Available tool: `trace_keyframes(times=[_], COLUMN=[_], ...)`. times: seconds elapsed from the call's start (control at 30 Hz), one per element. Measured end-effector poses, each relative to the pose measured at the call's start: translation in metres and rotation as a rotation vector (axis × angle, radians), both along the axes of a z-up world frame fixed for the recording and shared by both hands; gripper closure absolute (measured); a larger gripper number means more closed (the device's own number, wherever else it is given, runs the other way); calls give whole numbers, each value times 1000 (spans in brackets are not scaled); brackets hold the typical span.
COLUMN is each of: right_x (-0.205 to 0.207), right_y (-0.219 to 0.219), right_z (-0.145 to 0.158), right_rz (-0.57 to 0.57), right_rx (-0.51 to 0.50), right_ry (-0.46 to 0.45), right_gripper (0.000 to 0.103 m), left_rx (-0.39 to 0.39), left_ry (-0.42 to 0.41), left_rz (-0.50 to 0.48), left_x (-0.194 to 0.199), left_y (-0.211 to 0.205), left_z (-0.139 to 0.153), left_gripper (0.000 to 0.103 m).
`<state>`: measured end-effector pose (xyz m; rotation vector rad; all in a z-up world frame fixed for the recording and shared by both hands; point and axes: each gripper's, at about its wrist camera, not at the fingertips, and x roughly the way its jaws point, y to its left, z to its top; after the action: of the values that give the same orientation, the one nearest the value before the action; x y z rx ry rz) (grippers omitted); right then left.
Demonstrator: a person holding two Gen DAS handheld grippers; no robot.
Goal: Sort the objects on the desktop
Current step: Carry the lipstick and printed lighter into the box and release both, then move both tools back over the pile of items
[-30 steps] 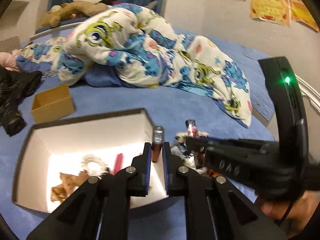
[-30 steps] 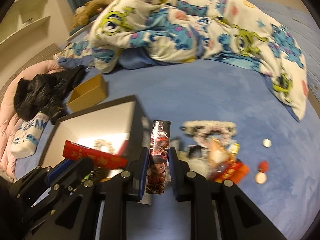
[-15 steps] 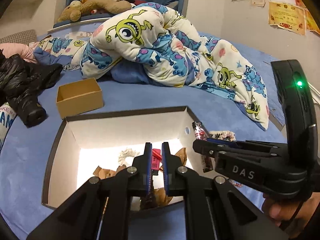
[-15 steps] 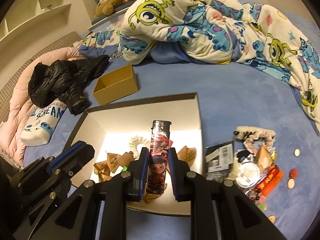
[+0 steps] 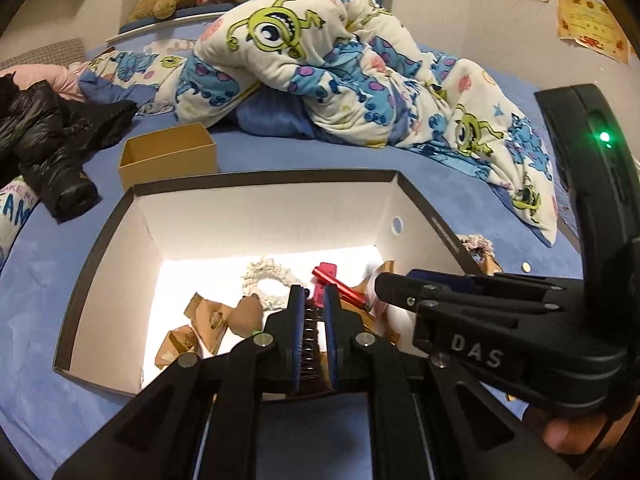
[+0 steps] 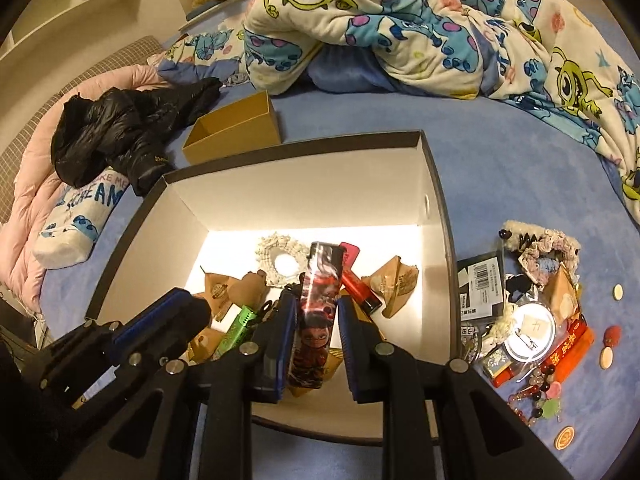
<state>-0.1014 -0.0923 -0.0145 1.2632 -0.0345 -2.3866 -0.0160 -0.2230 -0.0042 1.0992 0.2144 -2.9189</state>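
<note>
A black shoe box (image 6: 304, 142) with white walls lies open on the blue bedspread. In it are a white scrunchie (image 6: 280, 264), a red stick (image 6: 358, 286), a green lighter (image 6: 236, 326) and brown packets (image 6: 394, 284). My right gripper (image 6: 316, 298) hangs over the box. Its jaws are opening, and the cartoon-print lighter (image 6: 316, 320) leans on the left pad with a gap at the right pad. My left gripper (image 5: 313, 292) is shut over the box (image 5: 260, 178). A dark ribbed shape shows in its slit, held or lying below I cannot tell. The right gripper (image 5: 390, 286) is beside it.
Right of the box lies a pile of small things: a barcode packet (image 6: 480, 284), a clear round lid (image 6: 528, 328), coins and beads. Behind are a small tan carton (image 6: 236, 132), a black jacket (image 6: 120, 132) and a cartoon quilt (image 6: 400, 20). A hand (image 5: 568, 432) grips the right tool.
Both grippers have swung left from the pile to above the box and sunk a little. The right jaws have loosened around the lighter. The red packet seen in the left gripper no longer shows.
</note>
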Motion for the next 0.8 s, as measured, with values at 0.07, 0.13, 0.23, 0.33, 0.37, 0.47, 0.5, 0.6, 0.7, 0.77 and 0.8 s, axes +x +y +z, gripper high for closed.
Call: trace_keyframes(times=[0.07, 0.13, 0.23, 0.33, 0.37, 0.47, 0.5, 0.6, 0.7, 0.77, 0.8], right_x=[0, 0, -3, -4, -3, -1, 0, 7, 13, 16, 16], right_y=[0, 1, 13, 18, 18, 24, 29, 37, 59, 83, 95], right_z=[1, 6, 9, 13, 16, 22, 24, 36, 45, 49, 50], right_rz=[4, -18, -48, -50, -53, -76, -70, -83, -113, -159, -179], right_rx=[-6, 24, -25, -68, -64, -52, -78, -35, -15, -19, -16], right_ry=[-1, 21, 16, 1, 9, 27, 17, 55, 87, 91, 93], right_gripper=[70, 42, 35, 30, 28, 22, 21, 12, 12, 12, 12], left_rx=[-3, -2, 22, 7, -11, -48, -61, -61, -55, -42, -39], left_ry=[1, 11, 21, 29, 34, 39, 49, 52, 57, 59, 60], left_rz=[21, 45, 80, 87, 86, 80, 73, 33, 1, -35, -50], left_x=[2, 5, 10, 12, 14, 15, 15, 11, 7, 3, 1], left_y=[-5, -11, -23, -26, -25, -19, -14, 3, 24, 43, 52], left_z=[2, 5, 12, 20, 22, 30, 33, 38, 40, 41, 41], left_gripper=[90, 66, 43, 32, 29, 11, 10, 9, 8, 8, 8])
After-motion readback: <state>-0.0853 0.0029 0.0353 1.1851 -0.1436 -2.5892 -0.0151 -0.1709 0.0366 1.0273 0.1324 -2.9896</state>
